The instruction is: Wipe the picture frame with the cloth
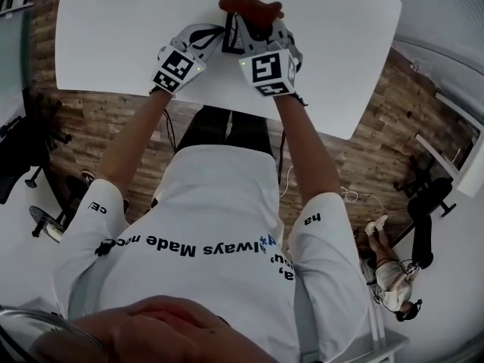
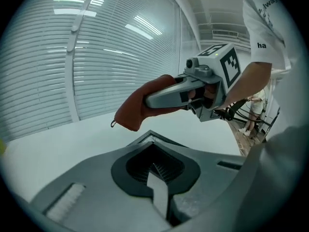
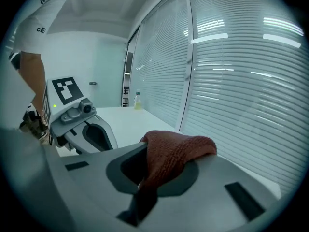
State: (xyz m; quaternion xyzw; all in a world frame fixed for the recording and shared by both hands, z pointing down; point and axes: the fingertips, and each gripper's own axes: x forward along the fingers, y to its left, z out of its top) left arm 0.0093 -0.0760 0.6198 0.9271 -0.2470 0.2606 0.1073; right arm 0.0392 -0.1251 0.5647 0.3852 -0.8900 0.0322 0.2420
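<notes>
Lettering across the white shirt (image 1: 212, 203), upside down in the head view: "lways Made" legible, the rest creased or cut off. "ha" on the right sleeve (image 1: 314, 219), "CE" on the left sleeve (image 1: 96, 207). Black-and-white square patterns on the 2 marker cubes (image 1: 272, 68), no words in them.

Right gripper (image 1: 252, 15) clenched on the cloth (image 1: 249, 4). Rust-red knit, pinched between the jaws near their tips, bunched above them and draped over one jaw, with a fold trailing down into the gap behind the pads. Held in the air over the white table (image 1: 113, 36), toward its far edge; clear of the tabletop as seen from the left gripper view.

Left gripper (image 1: 219, 35) just beside it, on its left, tips aimed toward the cloth but apart from it. Jaws brought together, ribbed pads meeting, nothing between them.

Small bottle (image 3: 138, 100) of yellowish liquid standing on the white surface at the far end, next to the window blinds (image 3: 241, 81); label too small to read. Wood-plank floor (image 1: 98, 119) below the table. 1 more person (image 1: 393, 274) low on the floor at lower right of the head view, well apart from the grippers.
</notes>
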